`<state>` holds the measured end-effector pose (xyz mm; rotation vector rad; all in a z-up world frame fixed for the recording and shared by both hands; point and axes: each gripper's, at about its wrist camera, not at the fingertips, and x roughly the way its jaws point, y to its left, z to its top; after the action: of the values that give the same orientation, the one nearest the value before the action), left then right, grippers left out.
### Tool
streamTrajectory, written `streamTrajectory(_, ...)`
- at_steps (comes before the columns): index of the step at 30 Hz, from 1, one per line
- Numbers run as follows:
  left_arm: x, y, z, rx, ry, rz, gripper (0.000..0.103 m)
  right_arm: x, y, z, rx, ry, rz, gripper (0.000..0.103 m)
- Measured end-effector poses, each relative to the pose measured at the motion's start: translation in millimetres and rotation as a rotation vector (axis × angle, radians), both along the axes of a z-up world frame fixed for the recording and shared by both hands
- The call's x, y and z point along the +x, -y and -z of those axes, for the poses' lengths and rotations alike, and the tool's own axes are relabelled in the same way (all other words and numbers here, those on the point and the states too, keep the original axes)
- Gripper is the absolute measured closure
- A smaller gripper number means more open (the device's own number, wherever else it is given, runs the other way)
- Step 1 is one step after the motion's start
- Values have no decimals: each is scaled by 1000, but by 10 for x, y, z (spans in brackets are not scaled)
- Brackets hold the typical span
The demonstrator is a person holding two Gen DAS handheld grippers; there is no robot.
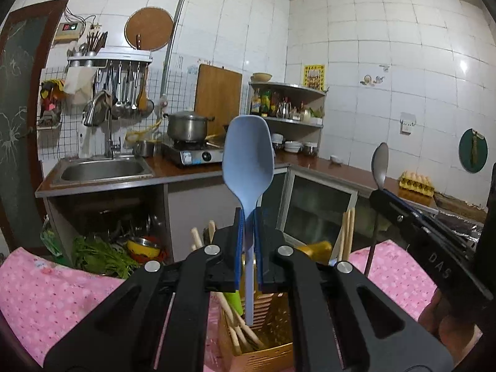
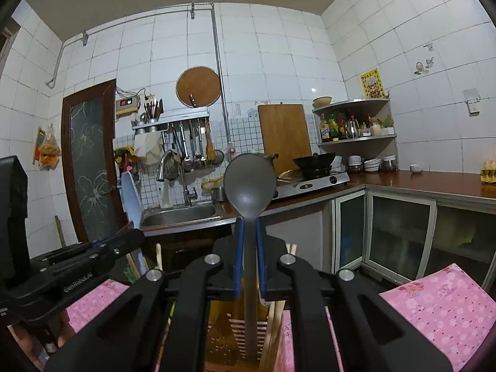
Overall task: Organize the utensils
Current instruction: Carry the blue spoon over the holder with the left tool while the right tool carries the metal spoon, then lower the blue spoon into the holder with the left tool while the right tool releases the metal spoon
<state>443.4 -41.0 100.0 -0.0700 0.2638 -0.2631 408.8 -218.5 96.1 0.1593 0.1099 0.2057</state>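
Observation:
My left gripper (image 1: 248, 217) is shut on the handle of a light blue spoon (image 1: 248, 155), bowl up, with the handle end hanging over an orange slotted utensil holder (image 1: 272, 319). The holder contains wooden chopsticks (image 1: 238, 322) and a green-handled utensil (image 1: 233, 302). My right gripper (image 2: 248, 228) is shut on a dark grey spoon (image 2: 250, 183), bowl up, its handle reaching down into the same holder (image 2: 231, 328). The right gripper and grey spoon (image 1: 380, 164) show at the right of the left wrist view. The blue spoon (image 2: 131, 198) shows at the left of the right wrist view.
The holder stands on a pink floral tablecloth (image 1: 46, 291). Behind are a kitchen counter with a sink (image 1: 102, 169), a stove with a pot (image 1: 187, 127), a cutting board, a corner shelf of bottles (image 1: 285, 105) and an egg tray (image 1: 415, 183).

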Motion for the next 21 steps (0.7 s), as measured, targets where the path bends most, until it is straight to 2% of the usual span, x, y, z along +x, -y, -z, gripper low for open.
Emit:
streamTrajectory(14, -86, 113, 344, 66, -29, 12, 98, 11, -3, 293, -42, -56, -13, 95)
streamTrajectory(21, -111, 95, 459, 69, -55, 9, 98, -36, 11, 437, -47, -94, -17, 95)
